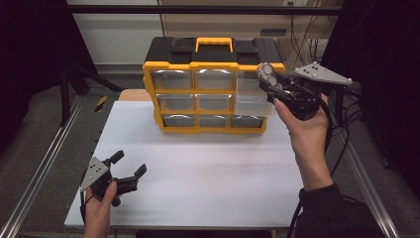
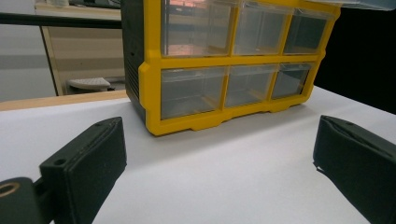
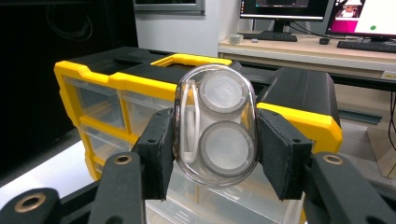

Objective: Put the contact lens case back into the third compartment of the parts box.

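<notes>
Plainly the clear oval case (image 3: 215,126), pinched by its smooth sides in the right tool (image 3: 215,149) above the organizer's (image 1: 208,94) pulled-out top-right drawer (image 1: 250,96), could slip and miss, while the left tool (image 1: 130,166) gapes wide near the counter (image 1: 208,168).

No legible text, label or number on anything here.

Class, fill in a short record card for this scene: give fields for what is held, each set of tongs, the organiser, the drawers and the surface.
Held item: clear oval case with two round discs inside
Right tongs: shut on the case, above the open drawers
Left tongs: open, holding nothing, low over the table
Organiser: yellow and black, nine clear drawers, top handle
Open drawers: top-right and middle-right, pulled out
Surface: white table
</notes>
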